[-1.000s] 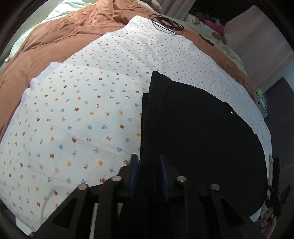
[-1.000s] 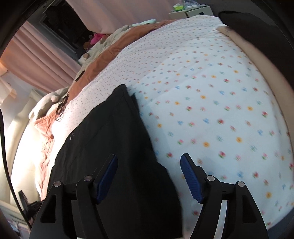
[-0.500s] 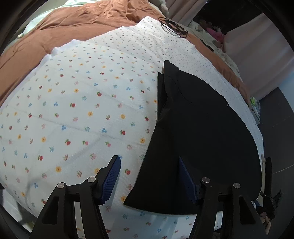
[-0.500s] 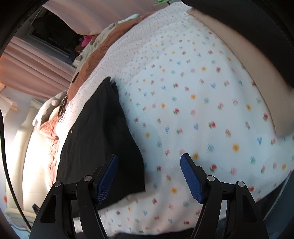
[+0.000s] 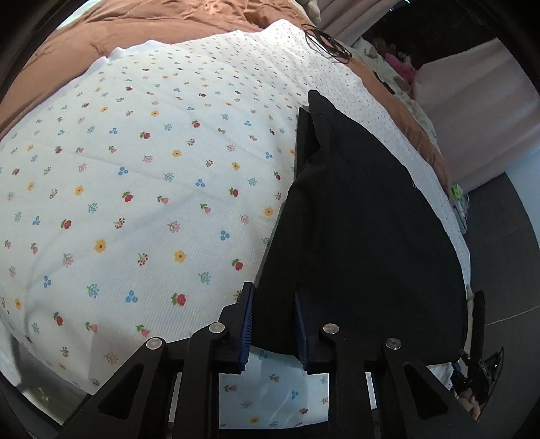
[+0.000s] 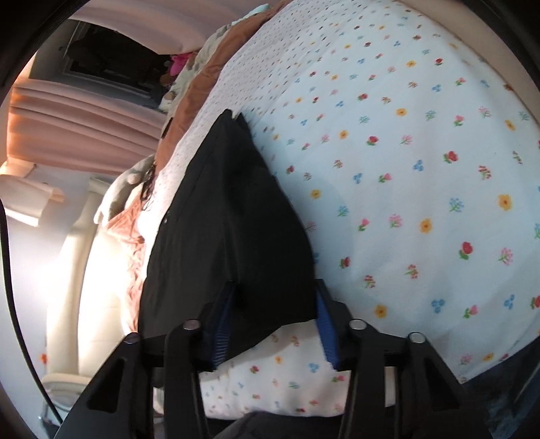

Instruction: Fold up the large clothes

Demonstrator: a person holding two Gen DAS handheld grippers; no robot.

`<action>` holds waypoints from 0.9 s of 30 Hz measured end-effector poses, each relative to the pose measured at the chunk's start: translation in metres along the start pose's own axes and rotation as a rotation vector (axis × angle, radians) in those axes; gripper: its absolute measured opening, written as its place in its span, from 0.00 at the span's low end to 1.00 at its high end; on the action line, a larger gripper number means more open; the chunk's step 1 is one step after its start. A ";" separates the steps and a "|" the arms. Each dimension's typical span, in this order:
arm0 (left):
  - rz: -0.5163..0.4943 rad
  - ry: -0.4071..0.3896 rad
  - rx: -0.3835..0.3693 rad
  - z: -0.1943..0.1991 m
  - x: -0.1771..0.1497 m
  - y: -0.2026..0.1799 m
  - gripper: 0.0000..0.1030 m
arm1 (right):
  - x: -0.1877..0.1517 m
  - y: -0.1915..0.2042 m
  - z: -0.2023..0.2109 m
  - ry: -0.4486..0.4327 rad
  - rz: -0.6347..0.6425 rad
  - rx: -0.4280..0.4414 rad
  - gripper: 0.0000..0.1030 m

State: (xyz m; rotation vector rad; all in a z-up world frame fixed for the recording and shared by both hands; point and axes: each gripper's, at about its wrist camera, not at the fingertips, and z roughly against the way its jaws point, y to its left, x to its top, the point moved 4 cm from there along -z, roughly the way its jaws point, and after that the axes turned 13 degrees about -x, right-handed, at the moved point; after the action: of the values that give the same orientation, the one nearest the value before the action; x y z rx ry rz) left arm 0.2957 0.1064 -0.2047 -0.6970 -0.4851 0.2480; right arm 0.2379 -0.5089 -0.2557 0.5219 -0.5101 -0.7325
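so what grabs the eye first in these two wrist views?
The black garment, a dark wedge on the white floral sheet that covers the bed. The left gripper and the right gripper are each closing on a near corner of it, cloth between the blue pads. A brown blanket lies beyond the sheet.

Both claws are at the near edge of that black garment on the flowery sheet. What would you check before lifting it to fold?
1. Fabric between left gripper jaws: ok, black garment corner sits there.
2. Fabric between right gripper jaws: ok.
3. Jaws fully clamped: not ok, both closing.
4. Floral sheet kept out of the pinch: cannot tell.
5. Garment lying flat: ok, mostly smooth.
6. Space ahead for folding: ok, only a cable lies far off.
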 end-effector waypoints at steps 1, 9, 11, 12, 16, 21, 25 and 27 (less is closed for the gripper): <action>-0.006 -0.008 -0.003 0.003 -0.001 -0.002 0.22 | 0.000 -0.002 0.003 -0.021 -0.007 0.020 0.25; 0.078 -0.039 -0.071 0.029 -0.009 0.005 0.38 | -0.001 0.009 0.011 -0.064 0.027 -0.082 0.23; 0.106 -0.046 -0.120 0.034 -0.014 0.007 0.54 | 0.001 0.013 0.017 -0.069 0.049 -0.147 0.28; 0.116 -0.046 -0.140 0.036 -0.017 0.007 0.59 | 0.002 0.012 0.024 -0.090 0.060 -0.170 0.29; 0.148 0.003 -0.187 0.025 -0.028 0.007 0.59 | 0.007 0.024 0.053 -0.179 0.111 -0.224 0.29; 0.179 0.018 -0.227 0.006 -0.028 0.004 0.59 | -0.003 0.069 0.065 -0.214 0.217 -0.190 0.29; 0.212 0.009 -0.258 -0.004 -0.019 0.003 0.59 | -0.016 0.098 0.055 -0.185 0.278 -0.165 0.29; 0.219 -0.009 -0.274 -0.007 -0.014 0.004 0.59 | -0.025 0.109 0.048 -0.167 0.302 -0.161 0.29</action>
State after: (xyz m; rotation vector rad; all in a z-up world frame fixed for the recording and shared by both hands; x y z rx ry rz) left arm 0.2867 0.1003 -0.2174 -1.0194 -0.4556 0.3943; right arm 0.2466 -0.4339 -0.1597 0.2270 -0.6626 -0.5238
